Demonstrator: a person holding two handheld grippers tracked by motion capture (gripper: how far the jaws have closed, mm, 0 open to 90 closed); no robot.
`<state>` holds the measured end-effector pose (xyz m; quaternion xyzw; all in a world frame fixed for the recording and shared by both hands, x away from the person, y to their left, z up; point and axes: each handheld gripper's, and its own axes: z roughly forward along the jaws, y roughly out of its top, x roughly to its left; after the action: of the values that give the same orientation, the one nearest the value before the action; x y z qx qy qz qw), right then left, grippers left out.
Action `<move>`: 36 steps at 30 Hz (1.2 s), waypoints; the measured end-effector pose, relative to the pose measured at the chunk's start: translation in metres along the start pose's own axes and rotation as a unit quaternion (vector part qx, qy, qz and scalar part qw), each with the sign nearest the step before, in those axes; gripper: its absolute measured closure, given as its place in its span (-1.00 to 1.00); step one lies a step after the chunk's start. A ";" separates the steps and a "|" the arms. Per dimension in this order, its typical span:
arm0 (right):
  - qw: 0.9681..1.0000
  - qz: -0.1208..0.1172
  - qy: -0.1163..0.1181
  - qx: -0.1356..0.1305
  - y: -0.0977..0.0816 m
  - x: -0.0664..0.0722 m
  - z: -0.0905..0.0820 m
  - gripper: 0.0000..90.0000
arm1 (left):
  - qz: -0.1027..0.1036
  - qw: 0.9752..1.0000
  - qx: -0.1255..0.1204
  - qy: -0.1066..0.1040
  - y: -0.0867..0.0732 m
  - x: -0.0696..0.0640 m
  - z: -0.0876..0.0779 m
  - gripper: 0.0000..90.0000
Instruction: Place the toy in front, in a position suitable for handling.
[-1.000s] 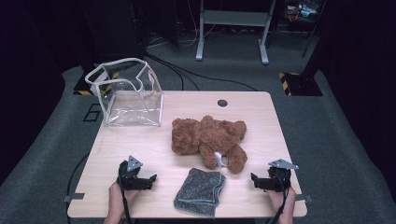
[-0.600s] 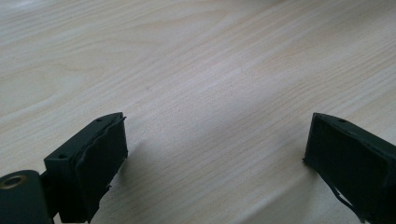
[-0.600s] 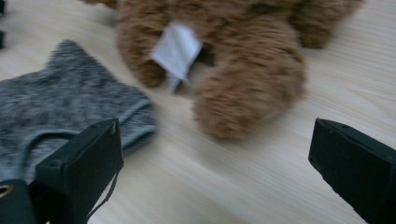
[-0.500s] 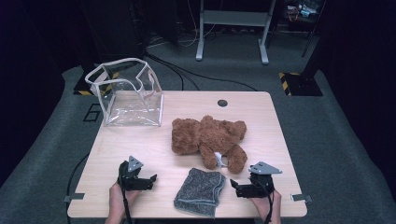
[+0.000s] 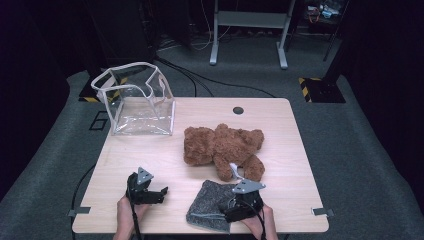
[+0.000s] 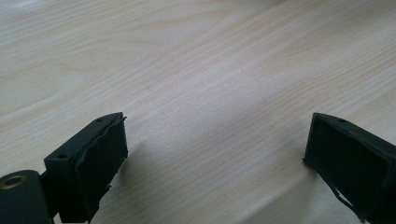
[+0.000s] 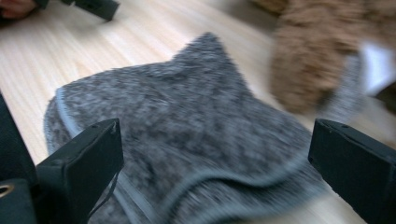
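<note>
Right gripper [image 5: 235, 214]: was at the near edge of the table, over the near right part of the grey cloth; jaws stood spread wide, with nothing pinched between them. In the right gripper view [image 7: 212, 172] the cloth lay between and beyond the jaws.
Left gripper [image 5: 159, 192]: was at the near left, over bare wood; jaws were spread apart and empty, as its own view [image 6: 215, 154] showed.
Grey cloth [image 5: 212, 210]: lay rumpled and flat on the table [image 5: 280, 130], near centre, just near of the teddy bear.
Teddy bear [image 5: 222, 147]: brown plush, lay at mid-table, a white tag at its near side; one leg was just beside the cloth's far edge.
Clear bag [image 5: 140, 102]: transparent, white-trimmed, stood open at the far left corner, well apart from both grippers.
</note>
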<state>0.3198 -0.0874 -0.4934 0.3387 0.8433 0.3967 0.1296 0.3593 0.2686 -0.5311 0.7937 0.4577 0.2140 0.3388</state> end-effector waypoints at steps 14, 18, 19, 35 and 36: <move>0.998 -0.020 0.011 0.051 -0.005 0.007 0.033 -0.68 | -0.003 1.000 0.000 0.002 0.000 0.000 0.000 -0.88; 0.998 -0.024 0.003 0.054 -0.005 0.008 0.034 -0.60 | -0.003 1.000 0.000 0.002 0.000 0.000 0.000 -0.88; 0.998 -0.032 0.004 0.055 -0.005 0.007 0.034 -0.58 | -0.003 1.000 0.000 0.002 0.000 0.000 0.000 -0.88; 0.999 -0.017 0.002 0.027 -0.012 -0.002 0.027 0.38 | -0.003 1.000 0.003 0.001 0.000 0.000 0.000 -0.88; 1.000 -0.010 0.001 0.023 -0.013 -0.002 0.027 0.45 | -0.003 1.000 0.005 0.000 0.000 0.000 -0.001 -0.88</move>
<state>0.3281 -0.0789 -0.5204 0.3322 0.8558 0.3762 0.1250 0.3589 0.2688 -0.5306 0.7939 0.4612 0.2104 0.3358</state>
